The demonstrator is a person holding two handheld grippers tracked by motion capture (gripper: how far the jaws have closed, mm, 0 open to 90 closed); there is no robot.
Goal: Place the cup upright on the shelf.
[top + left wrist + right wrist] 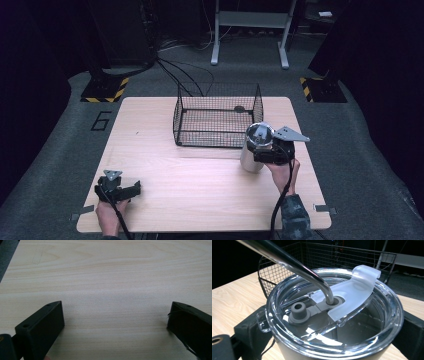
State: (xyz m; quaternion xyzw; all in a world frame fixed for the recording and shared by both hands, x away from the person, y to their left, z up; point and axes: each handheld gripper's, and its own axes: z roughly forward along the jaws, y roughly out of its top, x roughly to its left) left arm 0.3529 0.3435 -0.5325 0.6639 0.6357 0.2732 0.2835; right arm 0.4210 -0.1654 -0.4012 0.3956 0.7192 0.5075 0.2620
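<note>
Tumbler [251,150], shiny metal, standing upright on the right side of the desk [190,175], just in front of the wire basket [218,117] and outside it. Topped with a clear lid [337,315], a frosted flap [354,293] on the lid, a small grey plug [298,312] beside the flap. Bent metal straw [294,263] poking down through a hole in the lid and leaning up and away to the top left in the right gripper view.

Right gripper [272,150] held by a hand, pressed up against the tumbler from the right in the high view. Black fingers [249,330] hugging the tumbler just under the lid, one on each side, cup sitting right between them and touching both. Closed snug around the tumbler.

Left gripper [120,189] low on the left side of the desk, near the front edge, far away from the tumbler and the basket. Fingers [42,327] spread wide apart, bare wood between them, holding nothing.

Basket sitting at the back middle of the desk, one small dark thing [239,108] lying inside near the far wall, too tiny to tell what.
</note>
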